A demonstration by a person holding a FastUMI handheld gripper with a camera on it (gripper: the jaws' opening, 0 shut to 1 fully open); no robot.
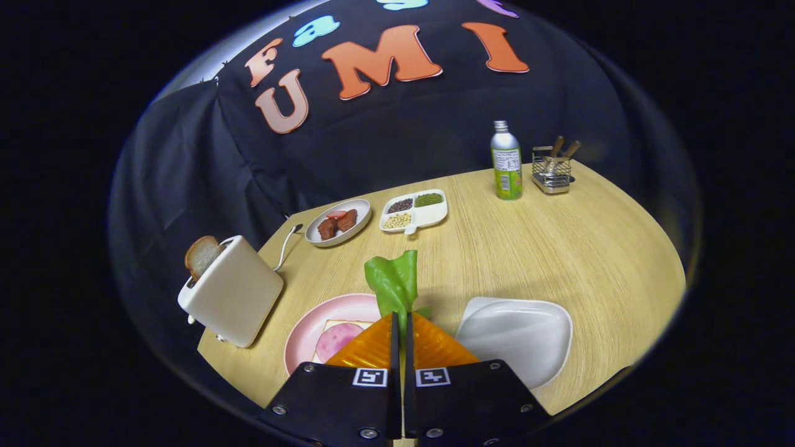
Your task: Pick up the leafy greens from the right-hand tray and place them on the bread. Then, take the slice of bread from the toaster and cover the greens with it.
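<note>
Lettuce leaf [394, 284] stands up from between the tool [400, 318]'s two orange fingers [366, 347], which are pressed together on its lower stem end with almost no gap; the tool is clamped on the leafy greens and carries them above the table [559, 261]. The leaf is thin, soft and very light, so it will flop and bend rather than hold a shape, and a firm pinch could bruise or tear it. Its stem end, where it is gripped now, looks the sturdiest place to hold it; the broad upper blade rises free just beyond the fingertips.

Just left of the fingers sits the pink plate [310, 329] with a bread slice [338, 324] topped by a round of ham [335, 338], partly hidden behind the left finger. Just right of the fingers lies the white tray [522, 335], bare where its surface shows. By my reading the greens have been lifted and the placing on the bread is not yet done; that calls for a short move to the left and down.

Further left stands the white toaster [233, 298] with a toast slice [200, 256] poking from its slot, untouched. Beyond the leaf are a small plate of meat pieces [338, 222], a divided dish of beans [414, 210], a green bottle [507, 162] and a wire caddy [551, 169].
</note>
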